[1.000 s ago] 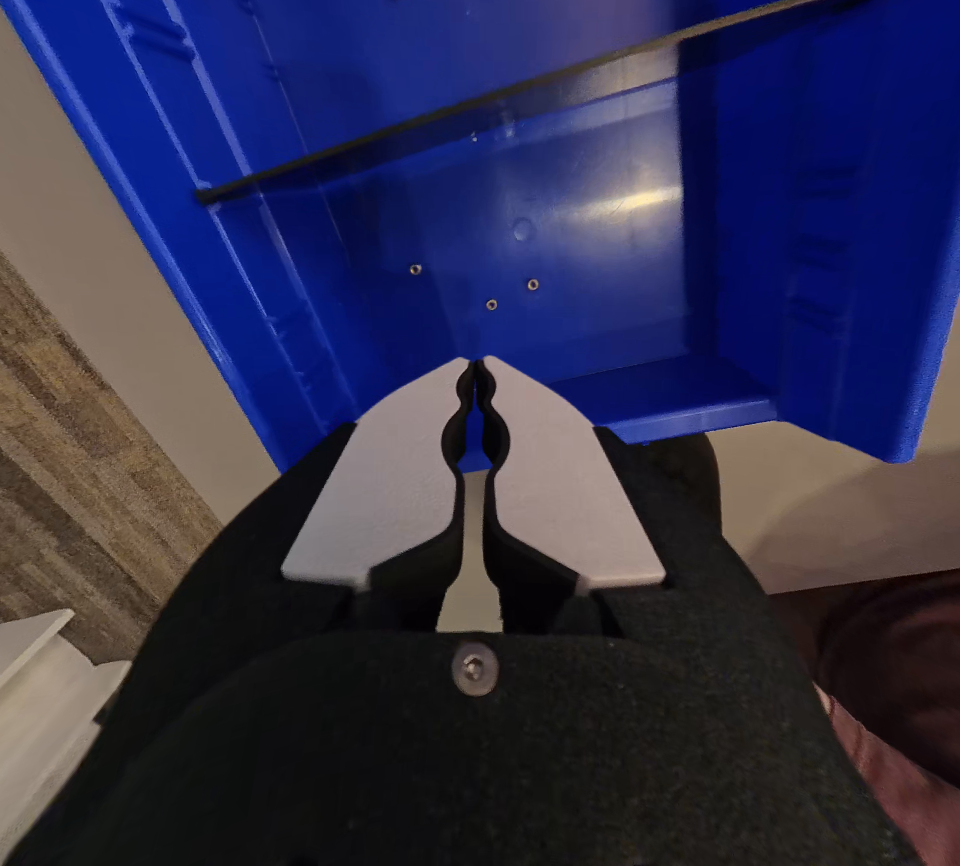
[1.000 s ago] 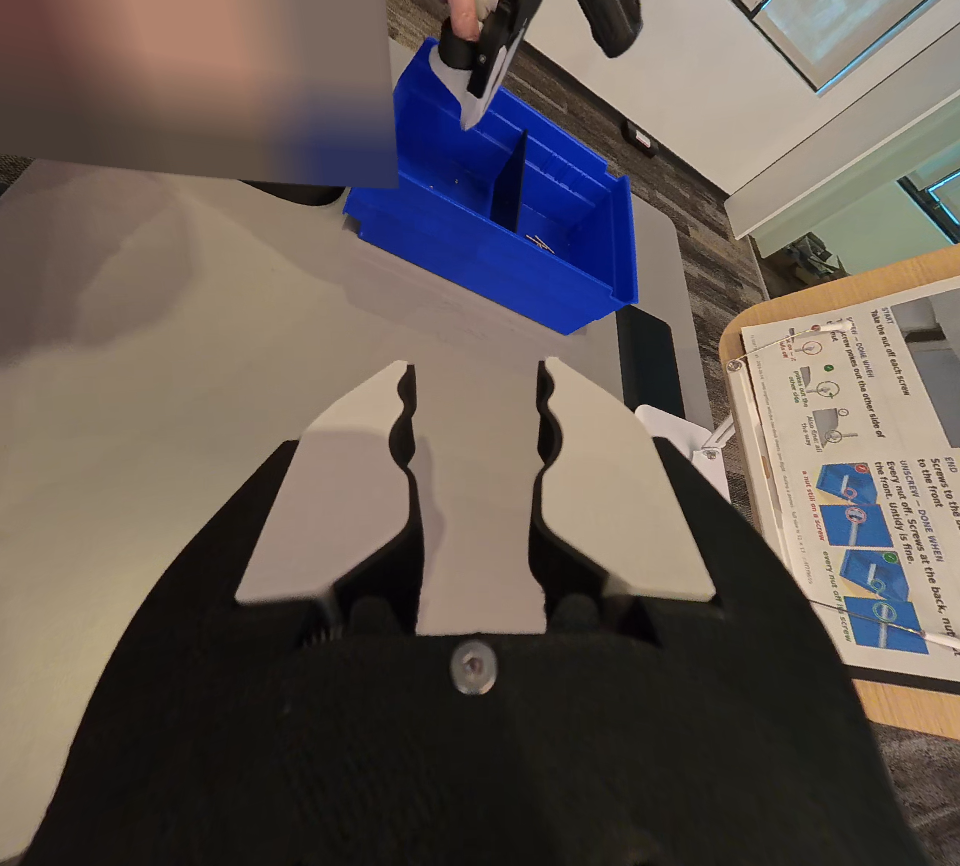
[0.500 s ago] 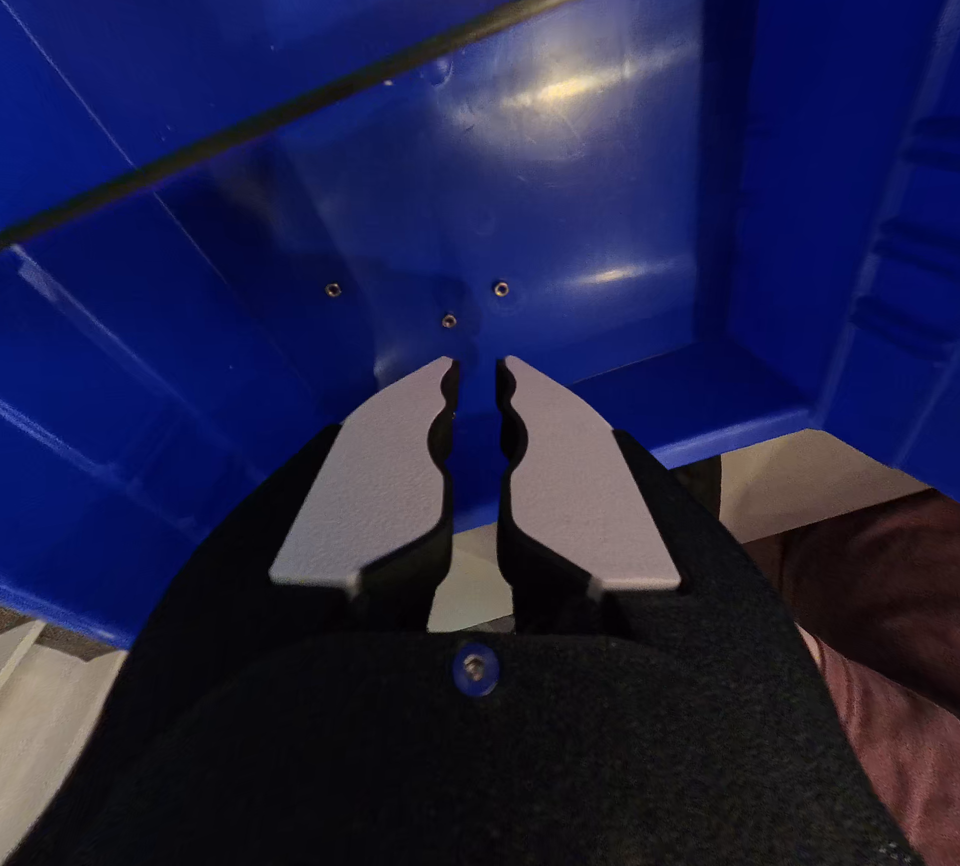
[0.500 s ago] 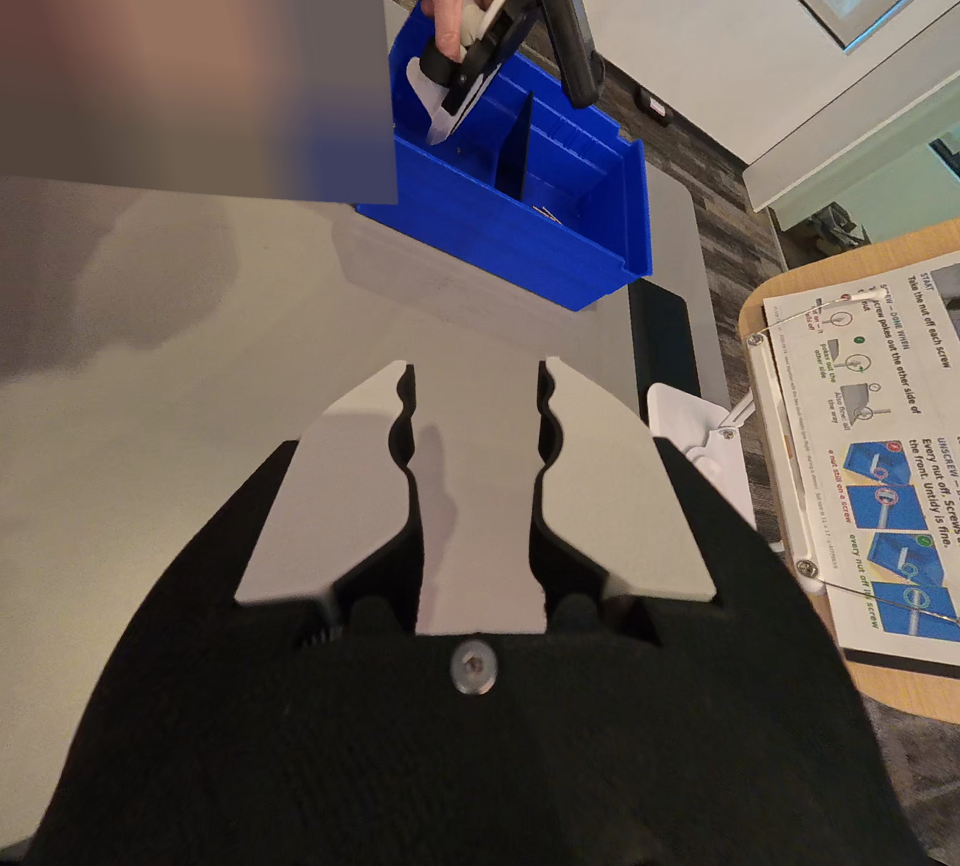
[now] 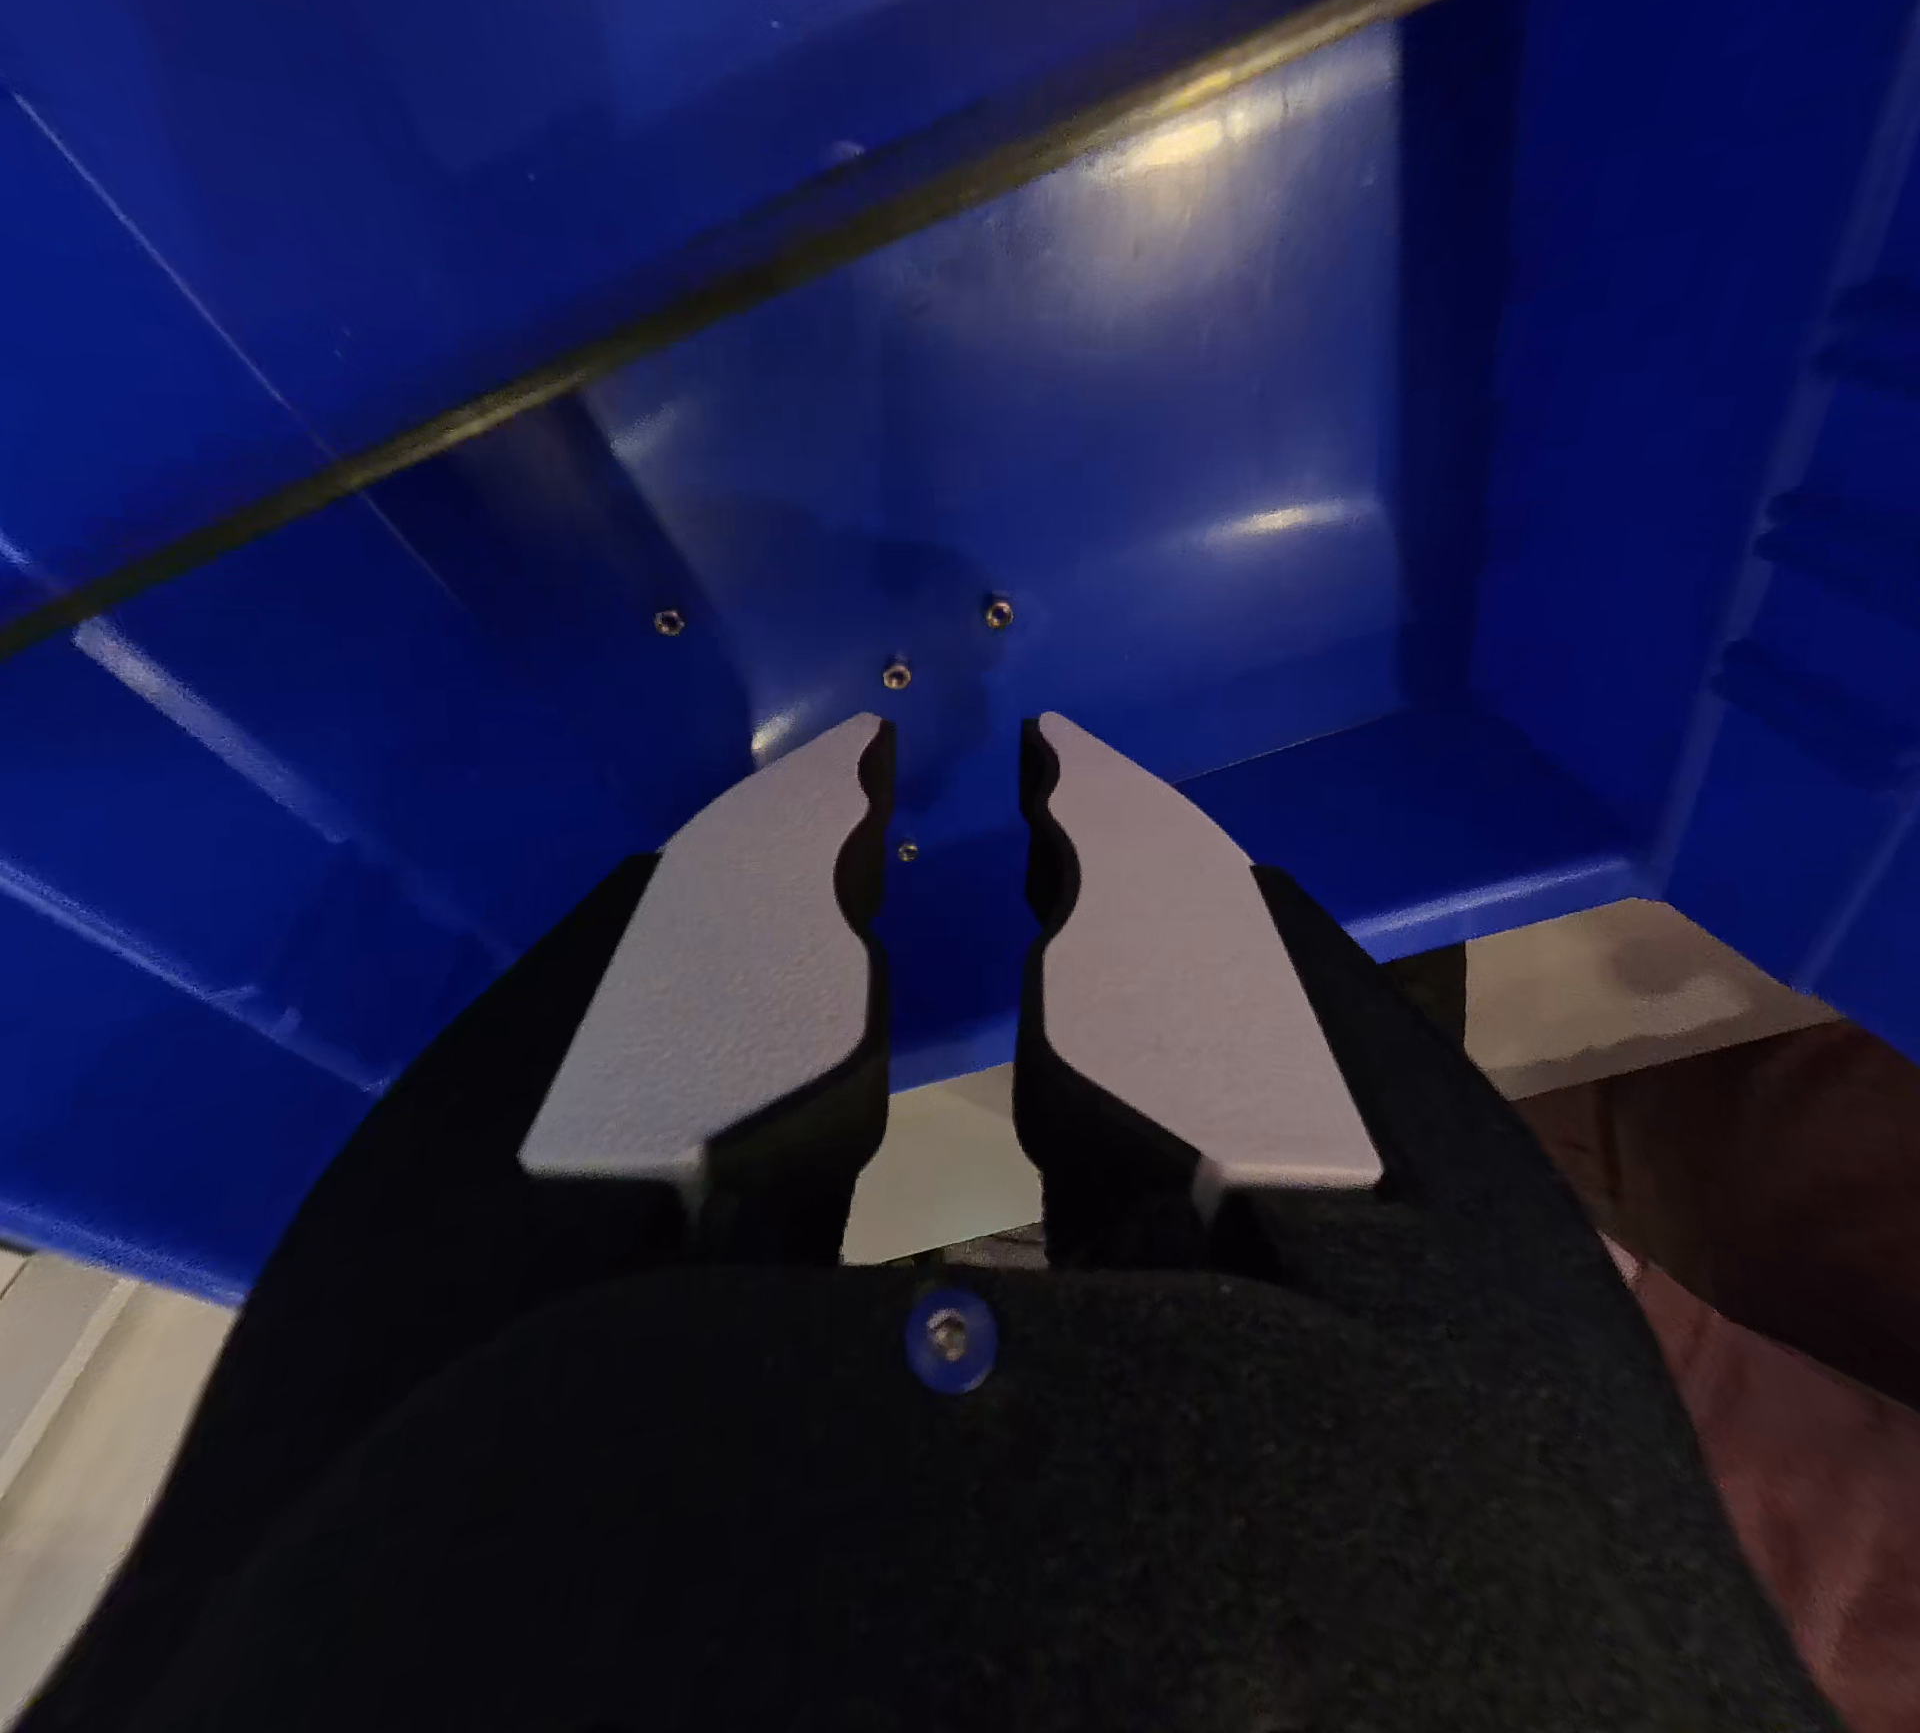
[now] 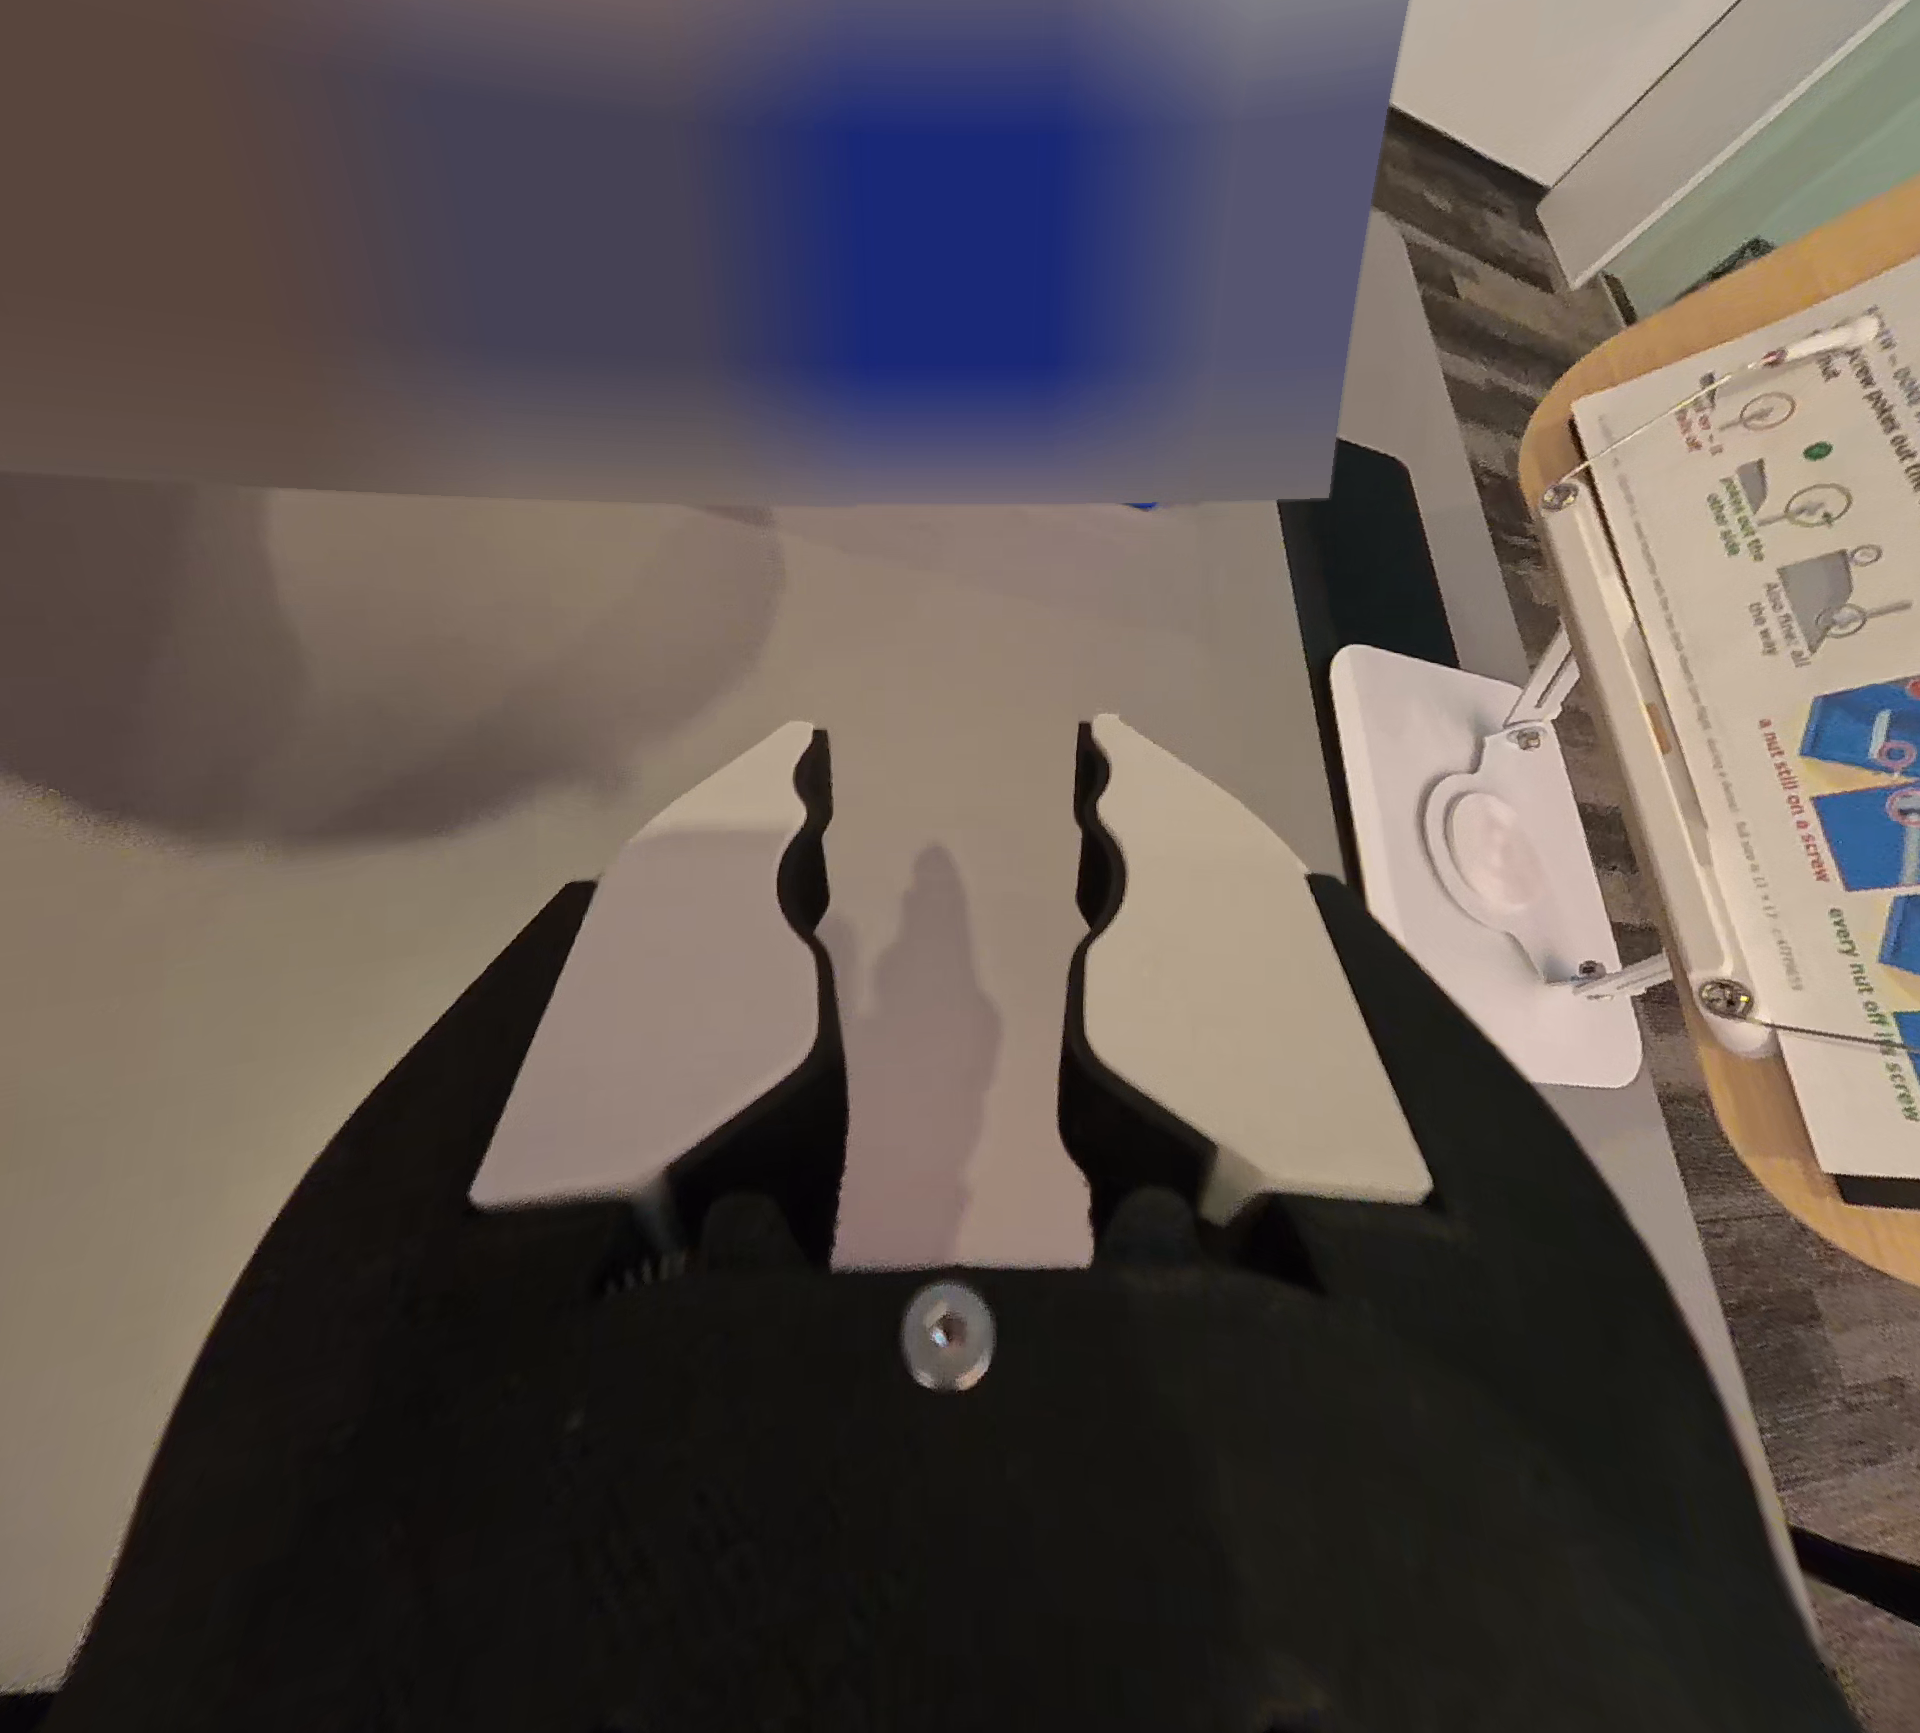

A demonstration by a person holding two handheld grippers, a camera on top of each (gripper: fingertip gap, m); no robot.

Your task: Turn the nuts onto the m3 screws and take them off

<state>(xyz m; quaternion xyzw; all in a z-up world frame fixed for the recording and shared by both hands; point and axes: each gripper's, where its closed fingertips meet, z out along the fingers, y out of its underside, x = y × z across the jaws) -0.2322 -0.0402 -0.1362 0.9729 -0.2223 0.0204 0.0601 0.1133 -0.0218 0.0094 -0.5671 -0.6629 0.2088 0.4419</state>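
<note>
The left gripper [image 5: 958,727] is hovering inside the blue bin [image 5: 1195,312], jaws slightly parted and empty, near four nuts [image 5: 897,675]. The right gripper [image 6: 951,733] is hanging wide apart, holding nothing, over the grey table [image 6: 312,904].

The left tongs [image 5: 958,727] hang inside the blue bin [image 5: 1621,353], their pale fingers [image 5: 748,935] parted with a clear gap between the tips. Four small nuts [image 5: 898,675] lie on the bin floor — one just beyond the left tip, one farther left, one to the right, and one seen in the gap between the fingers. A dark divider [image 5: 935,177] crosses the bin beyond them. A strip of pale counter [image 5: 1600,987] shows under the bin's near edge.
</note>
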